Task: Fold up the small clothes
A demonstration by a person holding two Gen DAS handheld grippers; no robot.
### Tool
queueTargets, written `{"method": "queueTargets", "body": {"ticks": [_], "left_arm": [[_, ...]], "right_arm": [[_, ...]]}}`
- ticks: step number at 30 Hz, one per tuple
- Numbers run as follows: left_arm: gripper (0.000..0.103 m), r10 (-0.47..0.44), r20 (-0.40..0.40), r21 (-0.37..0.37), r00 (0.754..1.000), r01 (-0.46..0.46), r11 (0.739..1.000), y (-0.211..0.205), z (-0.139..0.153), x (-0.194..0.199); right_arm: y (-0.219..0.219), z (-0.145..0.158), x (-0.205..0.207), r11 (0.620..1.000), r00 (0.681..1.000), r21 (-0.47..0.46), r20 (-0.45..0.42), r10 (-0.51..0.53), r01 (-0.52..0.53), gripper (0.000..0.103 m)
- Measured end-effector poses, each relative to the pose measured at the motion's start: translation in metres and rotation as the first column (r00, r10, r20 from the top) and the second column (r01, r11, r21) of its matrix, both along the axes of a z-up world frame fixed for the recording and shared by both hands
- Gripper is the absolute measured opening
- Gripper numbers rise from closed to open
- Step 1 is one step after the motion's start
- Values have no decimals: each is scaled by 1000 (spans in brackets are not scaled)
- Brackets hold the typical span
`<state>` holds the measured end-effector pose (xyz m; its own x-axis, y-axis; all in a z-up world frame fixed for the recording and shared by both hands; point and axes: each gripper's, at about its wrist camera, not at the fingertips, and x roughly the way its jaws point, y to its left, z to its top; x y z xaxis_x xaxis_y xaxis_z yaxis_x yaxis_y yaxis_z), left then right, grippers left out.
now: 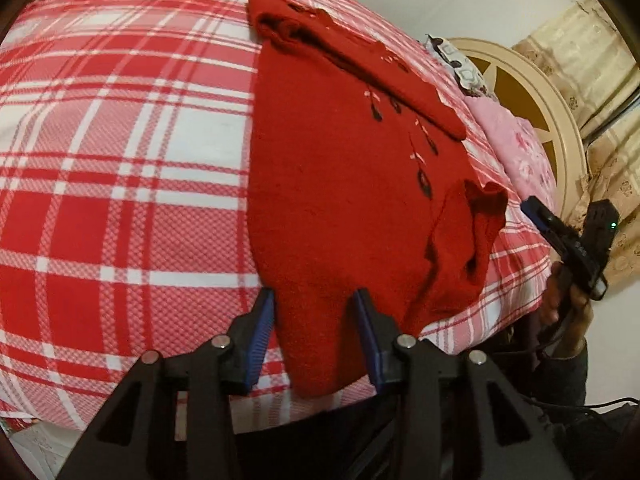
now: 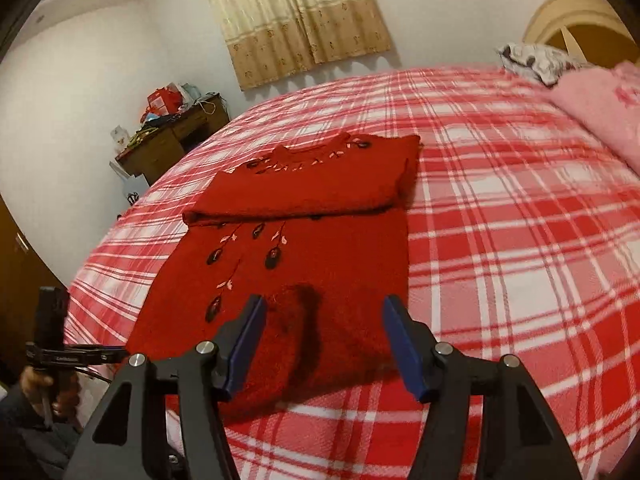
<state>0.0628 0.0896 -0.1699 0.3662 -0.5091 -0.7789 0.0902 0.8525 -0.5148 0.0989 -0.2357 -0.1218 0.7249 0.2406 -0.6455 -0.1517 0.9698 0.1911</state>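
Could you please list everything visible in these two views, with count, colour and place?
sweater: one, red with dark embroidered leaves, on the bed, sleeves folded in across it
bedspread: one, red and white plaid, covering the bed
blanket: one, pink floral, at the head of the bed
pillow: one, dark and white patterned, beside the blanket
headboard: one, cream and brown, behind the pillow
curtain: one, beige patterned, on the far wall
desk: one, brown, cluttered, beside the bed
left gripper: black, blue pads, open over the sweater's hem
right gripper: black, blue pads, open over the hem
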Motion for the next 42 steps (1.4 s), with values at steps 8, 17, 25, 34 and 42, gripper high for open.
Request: {"method": "queueTargets", "body": {"ticks": [8, 17, 25, 34, 42], "left_arm": [[43, -18, -3, 8, 1000, 18, 1000, -8, 0, -4], [43, -31, -18, -15, 999, 31, 999, -15, -1, -4], [37, -43, -5, -6, 999, 43, 999, -14, 1, -7], [11, -58, -25, -49, 998, 57, 997, -14, -7, -5], [8, -37, 86, -60, 996, 43, 997, -5, 18, -7]], "right_arm": [[18, -27, 24, 986, 993, -142, -91, 77, -89, 61], [25, 0, 13, 991, 993, -83, -45, 105, -108, 61], [35, -4, 31, 995, 993, -66, -96, 72, -78, 61], [50, -10, 32, 995, 986, -14, -132, 99, -102, 61], [53, -17, 32, 995, 992, -60, -102, 77, -83, 3]]}}
